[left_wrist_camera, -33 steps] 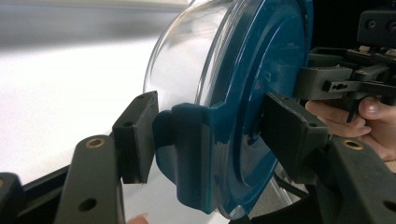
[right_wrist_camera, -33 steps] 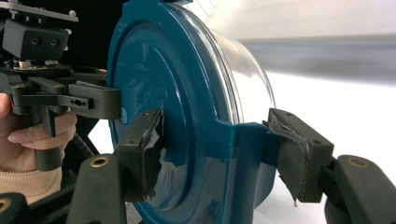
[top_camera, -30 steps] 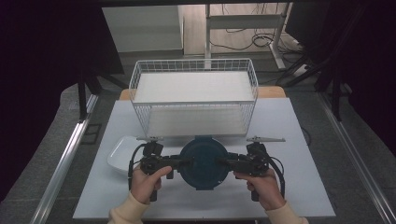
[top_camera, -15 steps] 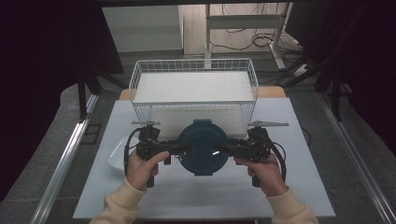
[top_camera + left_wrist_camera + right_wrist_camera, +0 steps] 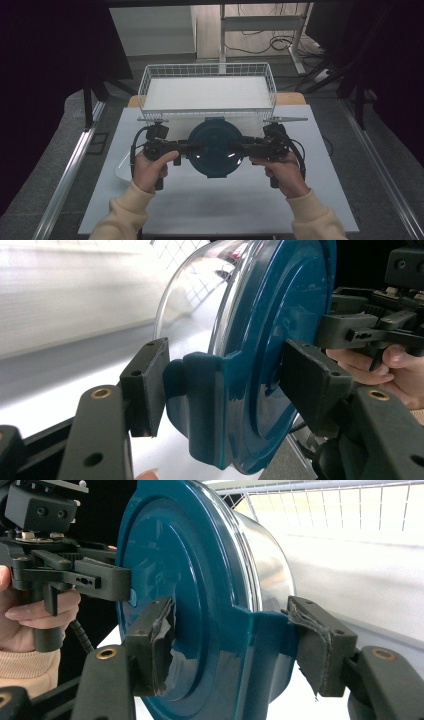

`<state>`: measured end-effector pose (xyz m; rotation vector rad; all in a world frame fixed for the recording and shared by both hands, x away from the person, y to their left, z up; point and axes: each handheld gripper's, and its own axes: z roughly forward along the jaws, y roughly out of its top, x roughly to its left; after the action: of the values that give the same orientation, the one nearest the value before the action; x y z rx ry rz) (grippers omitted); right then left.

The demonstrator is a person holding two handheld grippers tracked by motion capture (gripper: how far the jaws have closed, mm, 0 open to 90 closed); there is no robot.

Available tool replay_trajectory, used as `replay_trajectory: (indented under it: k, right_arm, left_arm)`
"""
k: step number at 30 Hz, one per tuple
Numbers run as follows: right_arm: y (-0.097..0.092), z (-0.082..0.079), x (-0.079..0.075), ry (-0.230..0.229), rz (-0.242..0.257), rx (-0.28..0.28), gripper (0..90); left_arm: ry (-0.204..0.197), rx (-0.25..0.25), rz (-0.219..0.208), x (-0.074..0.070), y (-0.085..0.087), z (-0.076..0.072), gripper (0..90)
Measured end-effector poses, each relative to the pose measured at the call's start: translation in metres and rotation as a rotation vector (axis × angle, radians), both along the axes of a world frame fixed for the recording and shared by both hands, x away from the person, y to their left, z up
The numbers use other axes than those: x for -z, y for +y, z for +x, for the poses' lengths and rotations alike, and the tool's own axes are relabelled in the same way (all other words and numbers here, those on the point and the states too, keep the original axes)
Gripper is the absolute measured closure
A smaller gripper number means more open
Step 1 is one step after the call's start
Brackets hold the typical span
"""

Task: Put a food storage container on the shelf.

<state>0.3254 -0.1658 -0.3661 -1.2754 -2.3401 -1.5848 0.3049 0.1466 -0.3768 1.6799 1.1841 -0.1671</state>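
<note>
A round clear container with a dark blue lid [image 5: 215, 147] hangs above the white table, lid up, just in front of the wire basket [image 5: 207, 111]. My left gripper [image 5: 192, 148] is shut on its left latch tab and my right gripper [image 5: 239, 148] on its right one. In the left gripper view the jaws [image 5: 225, 385] pinch the blue tab and lid [image 5: 280, 340], with the other gripper [image 5: 370, 330] beyond. In the right gripper view the worn pads [image 5: 235, 635] clamp the opposite tab of the lid [image 5: 165, 565], and the left gripper [image 5: 65, 575] shows behind it.
The white wire basket stands at the table's far edge, its floor bare. A white dish [image 5: 122, 170] lies on the table [image 5: 200, 205] under my left hand. Dark curtains and metal rails flank the table.
Both hands have risen and moved away from the person toward the basket, carrying the container between them. Both grips are unchanged.
</note>
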Motion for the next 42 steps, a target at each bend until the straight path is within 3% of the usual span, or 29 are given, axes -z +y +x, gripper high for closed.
replay_trajectory:
  k: [14,33,42]
  right_arm:
    - [0.006,0.017,-0.018,-0.012,-0.026,-0.020,37.5]
    - [0.009,0.042,-0.044,-0.014,-0.027,-0.024,37.8]
    - [0.011,0.047,-0.055,-0.022,-0.020,-0.031,38.4]
  left_arm:
    - [-0.002,-0.003,-0.008,-0.016,0.005,0.017,37.4]
    - [-0.005,-0.005,-0.013,-0.041,0.008,0.042,37.5]
    - [-0.020,-0.003,-0.012,-0.052,0.012,0.047,37.7]
